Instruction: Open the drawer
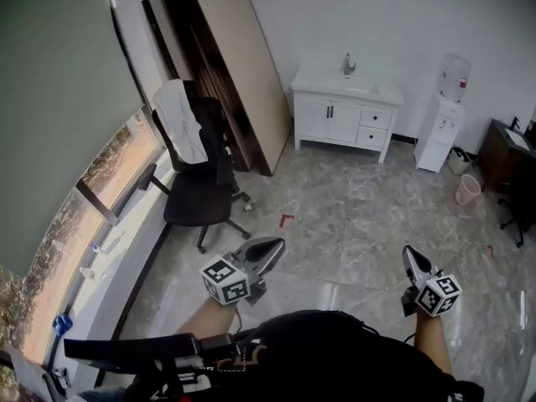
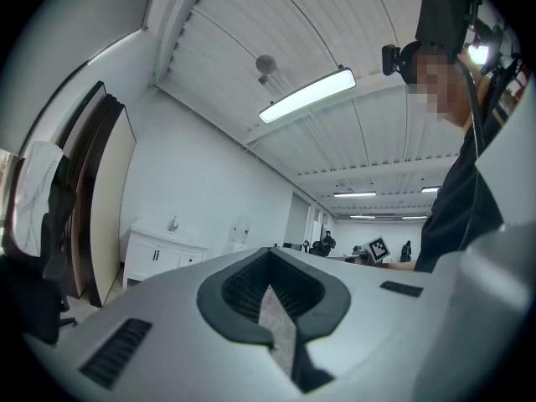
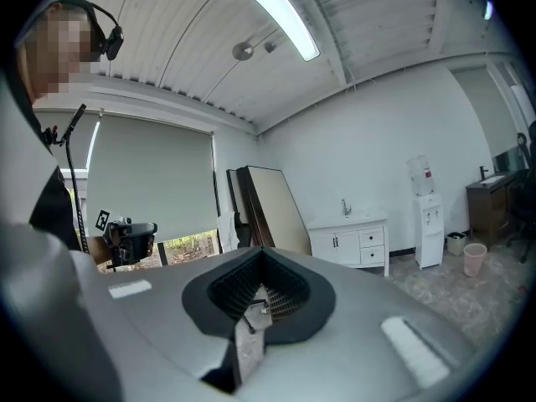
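Observation:
A white vanity cabinet with a sink stands against the far wall, well away from me. Its two drawers sit stacked at its right side, both closed, beside two doors with dark handles. The cabinet also shows small in the left gripper view and in the right gripper view. My left gripper is held low over the floor and points toward the cabinet, jaws together and empty. My right gripper is level with it on the right, also shut and empty.
A black office chair with a white garment over its back stands at the left by the window. Tall boards lean on the wall beside the cabinet. A water dispenser, a pink bin and a dark desk are at the right.

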`<state>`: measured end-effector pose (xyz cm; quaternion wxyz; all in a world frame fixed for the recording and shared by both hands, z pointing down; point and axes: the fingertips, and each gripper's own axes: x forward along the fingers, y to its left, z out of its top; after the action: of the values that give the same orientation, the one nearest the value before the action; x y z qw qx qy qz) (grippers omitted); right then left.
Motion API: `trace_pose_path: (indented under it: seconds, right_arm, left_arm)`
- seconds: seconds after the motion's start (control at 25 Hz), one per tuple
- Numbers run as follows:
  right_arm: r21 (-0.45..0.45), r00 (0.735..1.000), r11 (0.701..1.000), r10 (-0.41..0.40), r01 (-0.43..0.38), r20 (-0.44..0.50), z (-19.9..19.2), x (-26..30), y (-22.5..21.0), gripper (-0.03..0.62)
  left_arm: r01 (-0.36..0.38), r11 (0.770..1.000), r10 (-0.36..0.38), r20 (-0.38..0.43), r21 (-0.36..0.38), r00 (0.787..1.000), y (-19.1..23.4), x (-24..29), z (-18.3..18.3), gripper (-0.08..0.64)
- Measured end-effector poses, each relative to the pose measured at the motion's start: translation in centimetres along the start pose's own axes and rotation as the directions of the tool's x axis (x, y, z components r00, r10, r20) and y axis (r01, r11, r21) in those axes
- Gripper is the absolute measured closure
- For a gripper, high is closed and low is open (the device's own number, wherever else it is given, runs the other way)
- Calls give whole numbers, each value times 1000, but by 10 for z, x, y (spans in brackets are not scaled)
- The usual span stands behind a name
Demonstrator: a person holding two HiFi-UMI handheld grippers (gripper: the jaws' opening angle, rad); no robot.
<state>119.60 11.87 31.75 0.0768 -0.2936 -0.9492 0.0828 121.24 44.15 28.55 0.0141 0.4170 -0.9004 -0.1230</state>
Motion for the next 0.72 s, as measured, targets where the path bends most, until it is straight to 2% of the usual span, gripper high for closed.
trace_pose_path:
  seconds: [0.08,0.16,0.48,0.72]
  right_arm:
    - [18,1000,1000,-6,6,3,3,-13,-31,594]
    - [20,1000,1000,-9,9,4,3,-13,-42,594]
    - [-11,995,995,100,-100,-10,12,23,-40,594]
    - [-28,994,993,113,-113,-12,15,17,-67,594]
  left_arm:
    - [7,1000,-7,-11,1,1000,-9,34,-4,566]
    - [16,1000,-16,-21,4,1000,-8,47,-10,566]
    - [-66,998,66,-2,9,998,-9,34,-1,566]
    - [-82,997,82,13,5,997,-15,57,-4,566]
